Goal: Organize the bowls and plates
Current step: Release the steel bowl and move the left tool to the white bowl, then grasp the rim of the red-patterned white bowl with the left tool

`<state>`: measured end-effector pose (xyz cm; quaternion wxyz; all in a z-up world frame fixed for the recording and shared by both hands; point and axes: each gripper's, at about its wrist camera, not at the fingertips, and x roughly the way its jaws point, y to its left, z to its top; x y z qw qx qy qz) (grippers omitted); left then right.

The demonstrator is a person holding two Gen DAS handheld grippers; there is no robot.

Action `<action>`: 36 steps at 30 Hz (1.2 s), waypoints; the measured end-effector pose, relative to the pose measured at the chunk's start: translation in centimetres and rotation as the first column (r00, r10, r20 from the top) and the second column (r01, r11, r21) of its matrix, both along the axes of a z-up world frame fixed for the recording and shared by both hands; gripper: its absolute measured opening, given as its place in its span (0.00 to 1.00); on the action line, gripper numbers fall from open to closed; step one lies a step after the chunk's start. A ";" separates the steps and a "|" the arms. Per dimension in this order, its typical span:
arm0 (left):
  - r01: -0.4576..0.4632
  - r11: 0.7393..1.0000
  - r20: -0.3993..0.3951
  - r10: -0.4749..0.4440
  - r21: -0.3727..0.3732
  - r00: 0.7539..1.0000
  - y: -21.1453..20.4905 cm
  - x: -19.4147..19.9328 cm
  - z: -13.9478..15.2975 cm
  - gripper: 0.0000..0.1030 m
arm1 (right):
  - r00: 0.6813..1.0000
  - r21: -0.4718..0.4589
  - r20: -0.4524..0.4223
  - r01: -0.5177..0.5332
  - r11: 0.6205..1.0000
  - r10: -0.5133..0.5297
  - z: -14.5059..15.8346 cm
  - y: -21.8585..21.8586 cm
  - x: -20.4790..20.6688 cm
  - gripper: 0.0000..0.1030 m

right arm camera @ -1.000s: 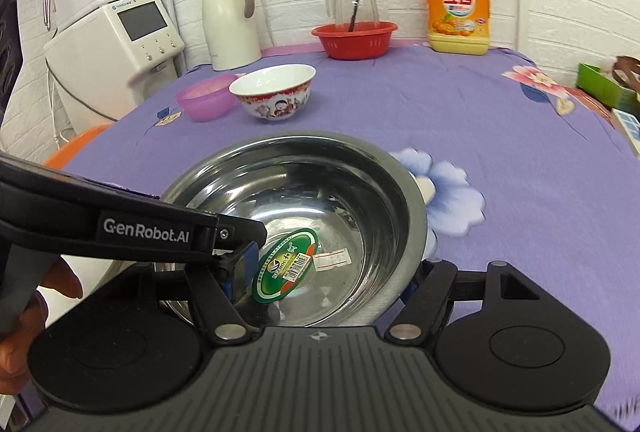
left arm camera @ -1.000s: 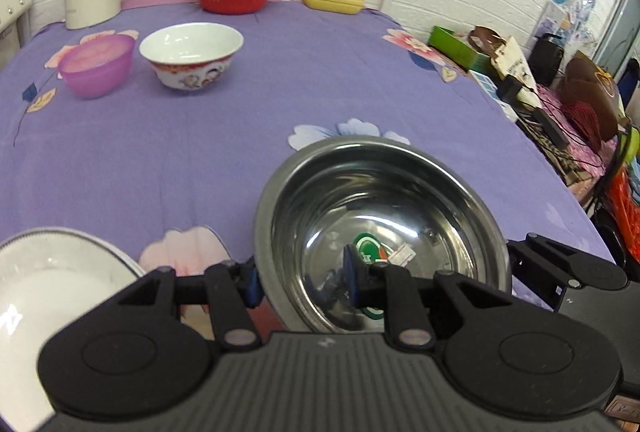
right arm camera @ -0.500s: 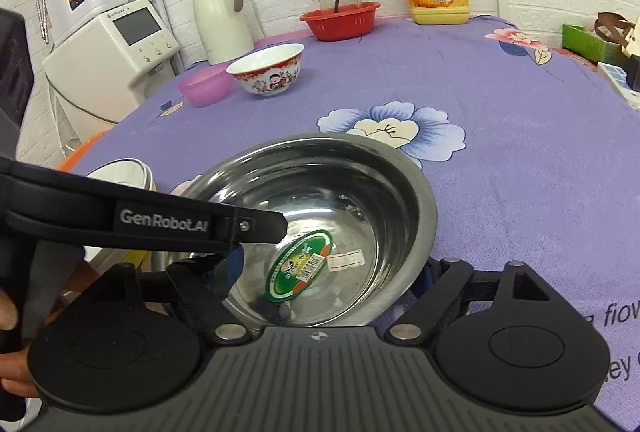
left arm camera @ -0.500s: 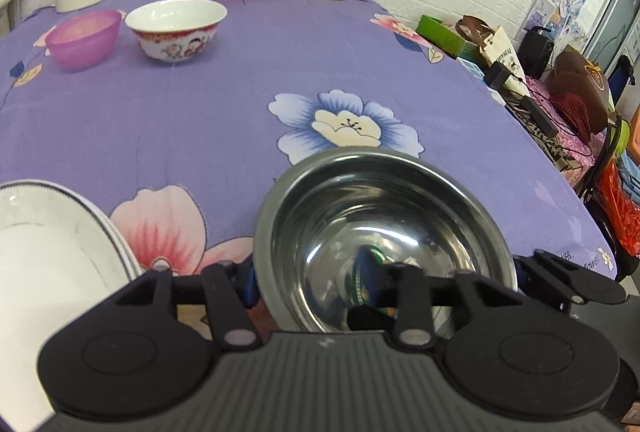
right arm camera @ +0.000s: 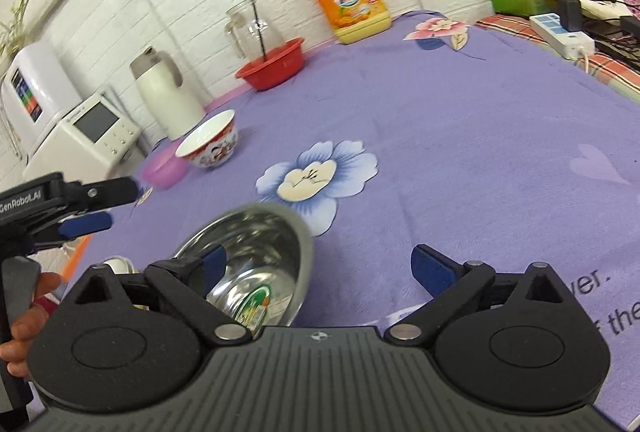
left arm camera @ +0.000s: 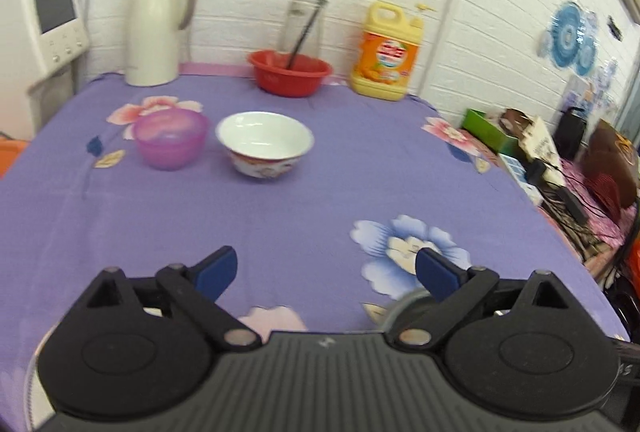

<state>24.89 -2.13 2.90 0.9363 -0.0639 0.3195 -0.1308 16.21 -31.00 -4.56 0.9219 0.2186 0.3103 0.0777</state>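
A steel bowl [right arm camera: 256, 264] with a green sticker inside rests on the purple tablecloth near the front edge; only a sliver of its rim [left arm camera: 408, 302] shows in the left wrist view. My right gripper [right arm camera: 320, 264] is open, its left finger over the bowl's inside, gripping nothing. My left gripper [left arm camera: 326, 268] is open and empty above the cloth; it also shows at the left of the right wrist view [right arm camera: 84, 212]. A white patterned bowl [left arm camera: 264, 142] and a pink plastic bowl [left arm camera: 170, 136] stand mid-table. A white plate edge [left arm camera: 30, 388] peeks under the left gripper.
At the back wall stand a white thermos [left arm camera: 154, 28], a red basin [left arm camera: 290, 72] with a glass jug, and a yellow detergent bottle [left arm camera: 386, 52]. A white appliance [left arm camera: 40, 32] is at the left. Cluttered boxes and cables [left arm camera: 540, 160] lie beyond the right table edge.
Both grippers let go of the steel bowl, opened wide and lifted back. The left gripper now points toward the back of the table; the bowl stays low near the front.
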 end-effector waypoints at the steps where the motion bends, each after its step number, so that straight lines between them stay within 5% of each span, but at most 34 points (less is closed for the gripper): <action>1: -0.015 1.000 -0.007 0.015 -0.001 1.000 0.7 0.4 -0.1 0.94 | 1.000 -0.006 -0.007 0.002 1.000 -0.002 0.2 0.0 0.4 1.00; 8: -0.090 0.996 -0.065 0.090 -0.007 0.994 4.5 2.8 -1.3 0.94 | 0.997 -0.063 0.040 -0.065 0.996 0.068 2.5 1.3 3.0 1.00; 14: -0.114 0.993 -0.039 0.115 0.036 0.993 5.5 4.4 -2.0 0.94 | 0.974 -0.267 0.067 -0.191 0.944 0.216 4.1 4.3 6.6 1.00; 28: -0.119 0.992 -0.019 0.120 0.036 0.993 6.0 11.6 -1.6 0.94 | 0.930 -0.291 -0.013 -0.356 0.888 0.368 5.7 7.7 18.4 1.00; 36: -0.183 0.971 -0.130 0.164 -0.152 0.978 7.1 17.9 -3.2 0.94 | 0.915 -0.312 -0.029 -0.391 0.866 0.403 5.7 10.3 24.7 1.00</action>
